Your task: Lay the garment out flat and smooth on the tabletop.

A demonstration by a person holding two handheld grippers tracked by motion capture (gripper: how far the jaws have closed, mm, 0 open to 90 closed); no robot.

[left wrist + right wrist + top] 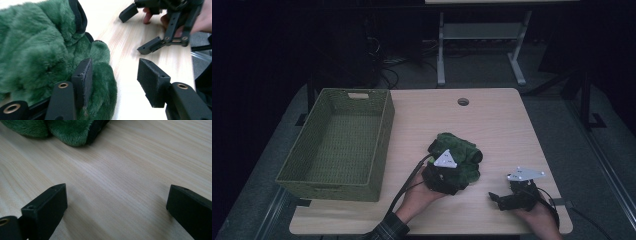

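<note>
While the left claw (451, 172) stands apart against the green plush cloth (457, 152) at the surface's (492, 125) centre, the right claw (501, 199) rests wide apart at four o'clock; a woven basket (337, 145) sits at nine o'clock.

Dim lab, desk (492, 120) (floor cables (387, 70))

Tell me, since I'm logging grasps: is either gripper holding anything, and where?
Nothing held. Left gripper stands open beside the green furry fabric item; right gripper open over the wooden table.
</note>
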